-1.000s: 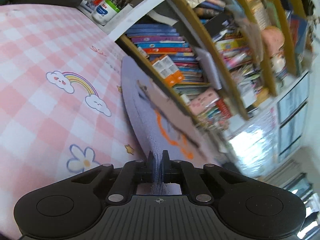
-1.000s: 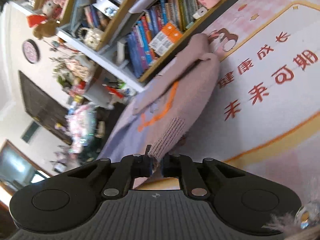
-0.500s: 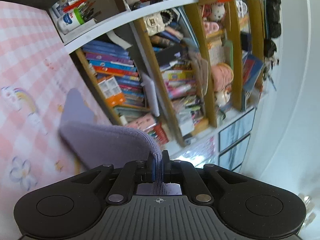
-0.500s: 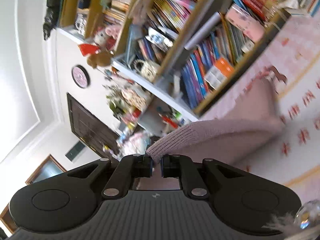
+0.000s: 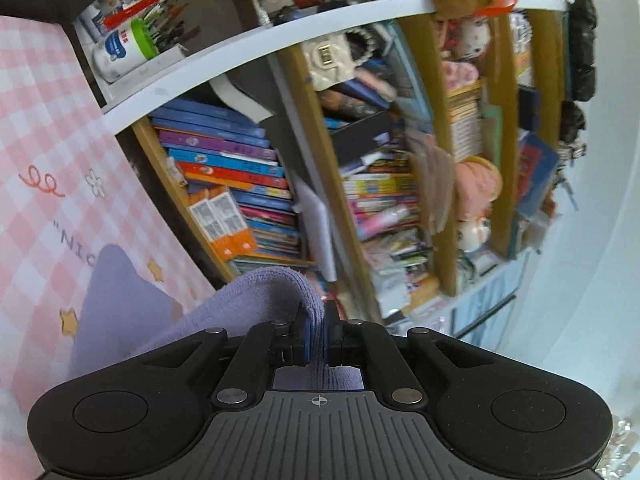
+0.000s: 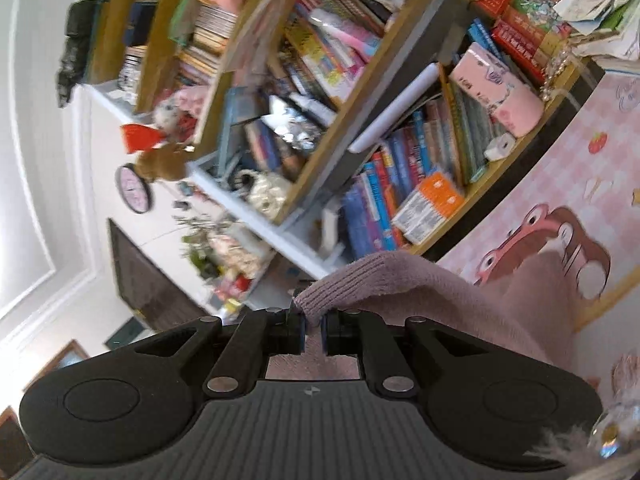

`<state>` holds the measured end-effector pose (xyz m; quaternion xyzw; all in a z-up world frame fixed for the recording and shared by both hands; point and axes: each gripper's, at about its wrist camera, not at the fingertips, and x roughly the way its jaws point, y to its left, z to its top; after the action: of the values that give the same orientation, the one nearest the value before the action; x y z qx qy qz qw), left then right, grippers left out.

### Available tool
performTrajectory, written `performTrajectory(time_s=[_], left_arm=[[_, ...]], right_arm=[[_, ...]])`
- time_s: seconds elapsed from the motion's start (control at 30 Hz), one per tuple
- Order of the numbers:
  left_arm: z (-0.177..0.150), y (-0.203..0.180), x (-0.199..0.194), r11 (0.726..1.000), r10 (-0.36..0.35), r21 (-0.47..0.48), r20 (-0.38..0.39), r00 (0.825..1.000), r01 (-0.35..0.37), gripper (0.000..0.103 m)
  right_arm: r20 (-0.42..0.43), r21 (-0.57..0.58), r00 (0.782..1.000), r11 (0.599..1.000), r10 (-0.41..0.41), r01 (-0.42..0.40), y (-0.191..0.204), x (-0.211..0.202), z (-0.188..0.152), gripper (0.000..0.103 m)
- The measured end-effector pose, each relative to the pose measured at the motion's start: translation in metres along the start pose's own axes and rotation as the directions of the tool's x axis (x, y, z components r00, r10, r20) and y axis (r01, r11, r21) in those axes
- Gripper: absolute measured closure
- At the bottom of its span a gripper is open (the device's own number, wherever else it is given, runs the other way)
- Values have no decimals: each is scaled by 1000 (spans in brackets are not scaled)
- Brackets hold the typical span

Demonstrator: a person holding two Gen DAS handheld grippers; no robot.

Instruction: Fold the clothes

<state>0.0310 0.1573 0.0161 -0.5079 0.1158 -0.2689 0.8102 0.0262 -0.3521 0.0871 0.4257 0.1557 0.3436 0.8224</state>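
Sweater fabric, a soft lilac knit [image 5: 256,292], fills the lower middle of the left wrist view, lifted off the pink checked tablecloth [image 5: 48,140]. The left gripper [image 5: 316,334] has its fingers clamped on a ribbed edge of the knit, which arches up out of the jaws and drops away to the left, where another part of the garment lies on the cloth. Behind it stands a crowded bookshelf [image 5: 304,128] with stacked books and soft toys, and a white bottle with a green cap [image 5: 120,50] sits among pens at the upper left.

From the right wrist view, the sweater [image 6: 404,280] looks pinkish. The right gripper [image 6: 314,332] pinches a ribbed cuff or hem between its fingers, and the fabric runs off to the right, down toward the tablecloth [image 6: 580,152] printed with a brown cartoon figure [image 6: 556,236]. The same bookshelf [image 6: 360,92] rises behind, tilted, with a round pink clock [image 6: 134,194] on the wall at the left.
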Motion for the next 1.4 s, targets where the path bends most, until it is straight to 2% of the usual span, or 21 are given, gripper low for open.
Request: performTrajectory(time_s=[0.27, 0.43, 0.5, 0.53, 0.57, 0.6, 0.63, 0.8, 0.93, 1.13, 1.3, 1.4], left_arm=[[15, 40, 38, 992, 119, -34, -18, 993, -120, 98], [18, 63, 57, 981, 184, -56, -59, 981, -188, 95], [16, 73, 61, 976, 202, -69, -66, 977, -206, 90], [16, 77, 62, 974, 210, -73, -71, 975, -215, 84], [15, 81, 63, 971, 220, -75, -76, 973, -225, 79], [14, 85, 64, 969, 229, -77, -82, 970, -236, 79], [14, 87, 63, 968, 236, -72, -82, 968, -242, 79], [19, 74, 44, 969, 244, 39, 18, 970, -244, 76], [17, 67, 40, 954, 283, 97, 22, 959, -284, 76], [14, 57, 36, 923, 343, 181, 14, 939, -340, 76], [9, 49, 32, 891, 392, 247, 9, 920, -382, 73], [2, 46, 29, 877, 417, 268, -8, 909, -400, 73]], right_arm=[[-36, 17, 994, 994, -105, 106, -51, 57, 19, 96], [-86, 4, 975, 978, -207, 208, -88, 86, 18, 95], [-92, 0, 967, 971, -237, 238, -102, 91, 15, 88], [-90, 1, 965, 968, -248, 249, -108, 93, 13, 86], [-84, 11, 966, 969, -246, 248, -113, 92, 12, 77], [-79, 21, 967, 969, -244, 247, -118, 91, 11, 68], [-72, 30, 968, 969, -241, 243, -123, 89, 10, 65], [-20, 17, 976, 976, -217, 217, -127, 69, 12, 57], [3, -10, 967, 967, -254, 254, -126, 58, 16, 57], [-10, -90, 933, 929, -360, 358, -119, 49, 11, 59], [-33, -253, 880, 856, -474, 451, -99, 42, -10, 59], [-39, -340, 853, 810, -520, 478, -88, 39, -22, 60]])
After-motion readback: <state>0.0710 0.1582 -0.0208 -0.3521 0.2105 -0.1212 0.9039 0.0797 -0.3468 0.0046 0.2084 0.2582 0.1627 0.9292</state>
